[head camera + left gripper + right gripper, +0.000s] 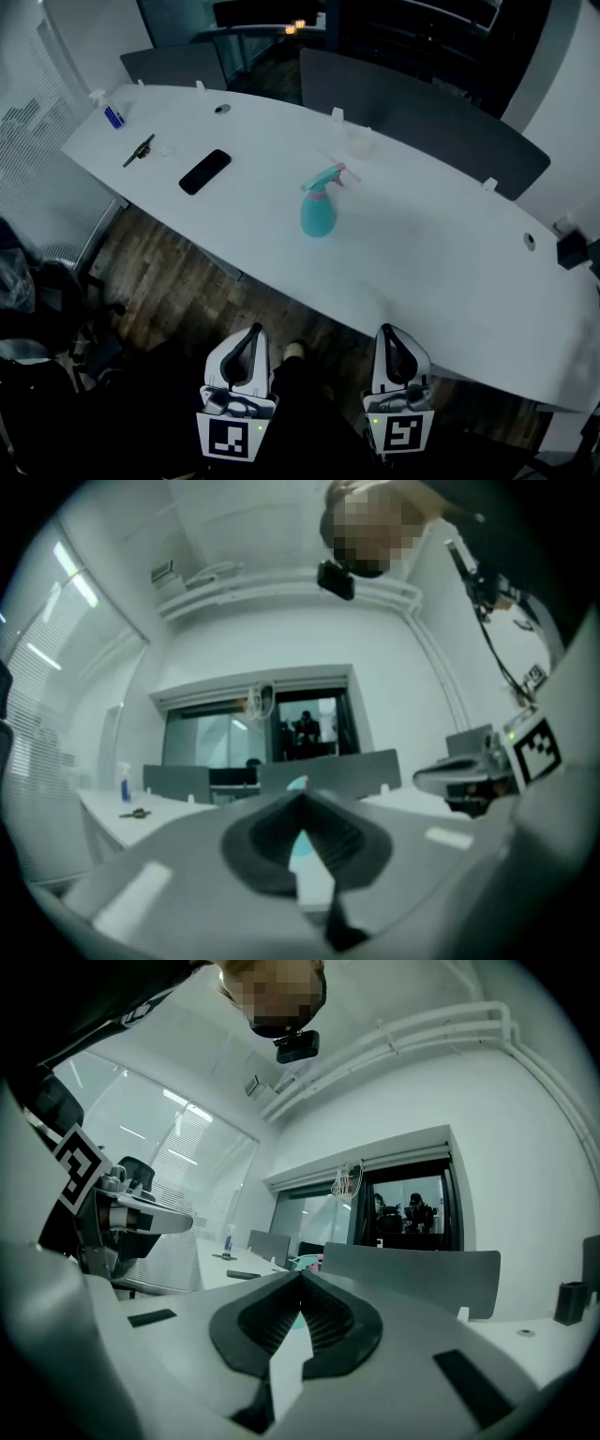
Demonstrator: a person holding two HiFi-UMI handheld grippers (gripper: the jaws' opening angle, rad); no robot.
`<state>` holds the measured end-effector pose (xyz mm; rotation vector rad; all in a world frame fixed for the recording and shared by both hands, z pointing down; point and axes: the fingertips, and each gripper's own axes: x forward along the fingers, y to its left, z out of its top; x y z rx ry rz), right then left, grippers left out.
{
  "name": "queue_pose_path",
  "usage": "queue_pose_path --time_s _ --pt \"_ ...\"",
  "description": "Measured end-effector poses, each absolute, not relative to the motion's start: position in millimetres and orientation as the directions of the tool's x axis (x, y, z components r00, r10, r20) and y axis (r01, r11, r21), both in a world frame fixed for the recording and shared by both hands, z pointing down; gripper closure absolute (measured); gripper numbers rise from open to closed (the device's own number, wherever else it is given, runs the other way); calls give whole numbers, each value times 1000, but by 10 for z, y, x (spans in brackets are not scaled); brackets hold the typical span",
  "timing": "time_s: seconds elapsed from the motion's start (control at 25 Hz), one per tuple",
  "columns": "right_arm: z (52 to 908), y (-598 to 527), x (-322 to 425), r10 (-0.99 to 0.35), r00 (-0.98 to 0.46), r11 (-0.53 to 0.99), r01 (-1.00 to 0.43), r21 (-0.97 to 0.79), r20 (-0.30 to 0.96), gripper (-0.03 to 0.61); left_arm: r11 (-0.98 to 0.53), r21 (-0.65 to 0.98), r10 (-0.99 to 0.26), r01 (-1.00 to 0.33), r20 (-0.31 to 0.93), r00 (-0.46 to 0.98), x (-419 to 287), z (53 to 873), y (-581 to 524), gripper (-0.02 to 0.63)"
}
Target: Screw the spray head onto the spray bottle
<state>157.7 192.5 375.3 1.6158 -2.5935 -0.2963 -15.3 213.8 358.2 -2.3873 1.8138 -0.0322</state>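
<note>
A teal spray bottle (318, 215) stands upright on the long white table (441, 253), with its teal and pink spray head (325, 178) on top. My left gripper (252, 332) and right gripper (387, 331) hang side by side below the table's near edge, well short of the bottle. Both are shut with nothing between the jaws. In the left gripper view the jaw tips (302, 797) meet, and a sliver of the bottle (300, 844) shows in the gap below them. The right gripper view shows its tips (302, 1273) touching, the bottle (302, 1262) just beyond.
A black phone (204, 172), a dark pen-like tool (139, 151) and a small blue-capped bottle (110, 110) lie on the table's left part. Grey chair backs (412, 103) line the far side. Dark wooden floor (178, 281) runs under the near edge. A black object (574, 251) sits at the right end.
</note>
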Motion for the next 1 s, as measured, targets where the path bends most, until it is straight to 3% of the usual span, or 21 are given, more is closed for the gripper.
queue_pose_path --time_s 1.0 --pt "3504 3217 1023 -924 -371 344 -914 216 -97 574 -361 -100 -923 -927 -106 371 -453 3536 3167 615"
